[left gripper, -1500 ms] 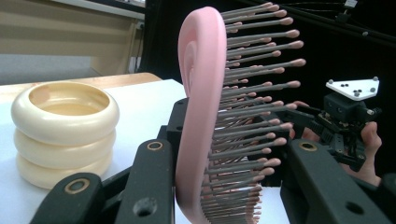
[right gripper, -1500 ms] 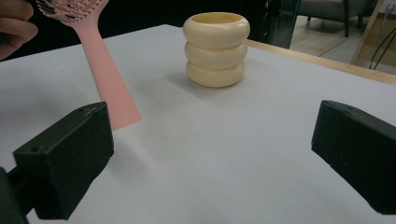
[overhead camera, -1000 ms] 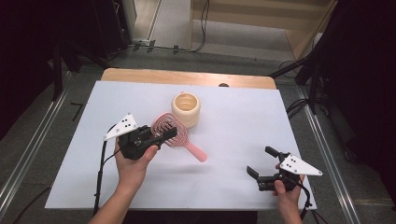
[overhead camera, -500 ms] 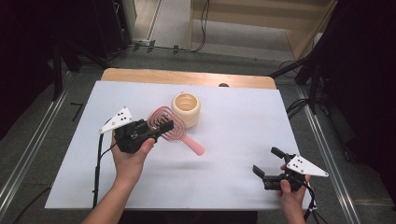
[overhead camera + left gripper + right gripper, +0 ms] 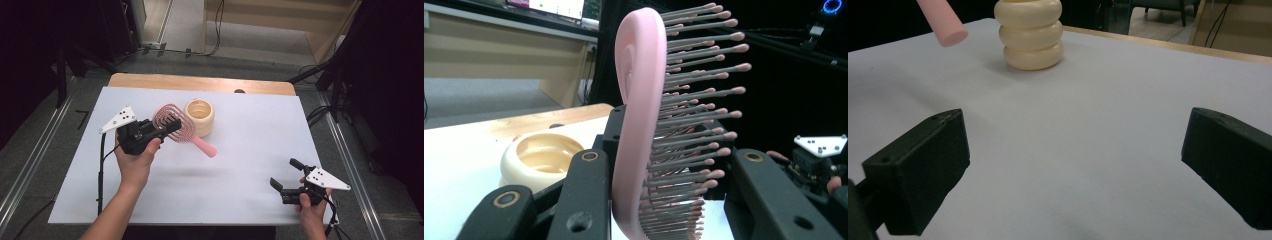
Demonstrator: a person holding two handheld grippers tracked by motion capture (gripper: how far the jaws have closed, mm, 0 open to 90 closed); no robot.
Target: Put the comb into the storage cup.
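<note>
With the left tongs (image 5: pixel 170 126) clamped on the pink plastic paddle hairbrush's (image 5: pixel 176 125) head and the right tongs (image 5: pixel 284 181) wide and idle, lower its handle slowly into the cream ribbed ceramic cup (image 5: pixel 200 117)

text: none legible | labels: none | brands: none | numbers: none

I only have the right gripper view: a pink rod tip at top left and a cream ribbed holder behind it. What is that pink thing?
Observer: It is the handle of a pink hairbrush; the left hand-held gripper is shut on the brush head.
Operator: Is the brush resting on the table?
Observer: No, it hangs in the air beside the cream holder, handle slanting down toward the white mat.
Operator: Is the holder empty?
Observer: From the high view and the left gripper view its opening looks empty.
Operator: And my own gripper?
Observer: The right hand-held gripper is open near the mat's front right corner.
</note>
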